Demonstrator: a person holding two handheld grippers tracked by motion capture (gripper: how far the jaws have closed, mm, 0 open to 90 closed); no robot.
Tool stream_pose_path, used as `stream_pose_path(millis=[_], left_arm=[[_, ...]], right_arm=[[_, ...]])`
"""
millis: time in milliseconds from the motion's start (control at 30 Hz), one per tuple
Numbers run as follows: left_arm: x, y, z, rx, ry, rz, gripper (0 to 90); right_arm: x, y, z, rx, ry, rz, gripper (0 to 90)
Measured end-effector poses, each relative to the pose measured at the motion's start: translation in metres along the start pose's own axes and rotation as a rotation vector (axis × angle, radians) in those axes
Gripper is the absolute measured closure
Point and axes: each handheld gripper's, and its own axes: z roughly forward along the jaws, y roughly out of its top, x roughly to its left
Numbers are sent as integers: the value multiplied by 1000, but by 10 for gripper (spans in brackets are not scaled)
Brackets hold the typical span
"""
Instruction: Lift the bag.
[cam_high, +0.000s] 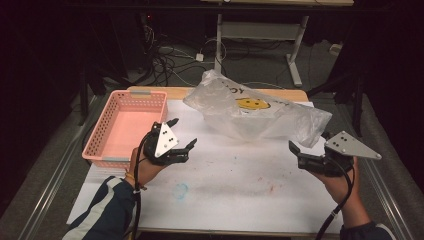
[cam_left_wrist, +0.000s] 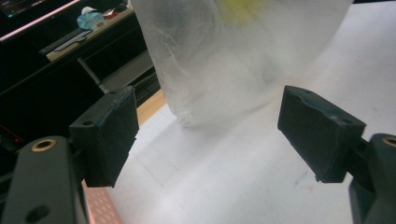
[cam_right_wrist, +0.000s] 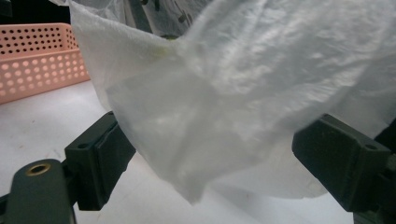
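A clear plastic bag (cam_high: 255, 112) printed with a yellow smiley face lies crumpled across the far half of the white table top (cam_high: 240, 190). My left gripper (cam_high: 182, 132) hovers left of the bag, jaws wide apart and open. In the left gripper view the bag (cam_left_wrist: 233, 56) stands a short way ahead of the gripper (cam_left_wrist: 208, 140), with nothing between the pads. My right gripper (cam_high: 307, 142) sits at the bag's right end. In the right gripper view a hanging corner of the bag (cam_right_wrist: 224, 107) droops between the spread jaws of the gripper (cam_right_wrist: 210, 163); the pads do not press on it.
A pink perforated basket (cam_high: 100, 135) stands at the table's left, close behind my left hand, and its wall (cam_right_wrist: 37, 60) shows in the right gripper view. Beyond the table are a white desk frame (cam_high: 295, 55) and tangled cables (cam_high: 165, 60) on the floor.
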Motion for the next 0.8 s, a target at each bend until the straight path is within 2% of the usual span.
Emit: stream_pose_path(millis=[167, 367, 800], left_arm=[[-3, -12, -17, 8, 7, 13, 201], [-8, -28, -35, 19, 20, 20, 177], [-10, -63, -58, 76, 29, 13, 177]], right_arm=[[5, -15, -10, 29, 8, 0, 143], [12, -31, -13, 57, 26, -19, 143], [26, -48, -17, 77, 60, -30, 152]])
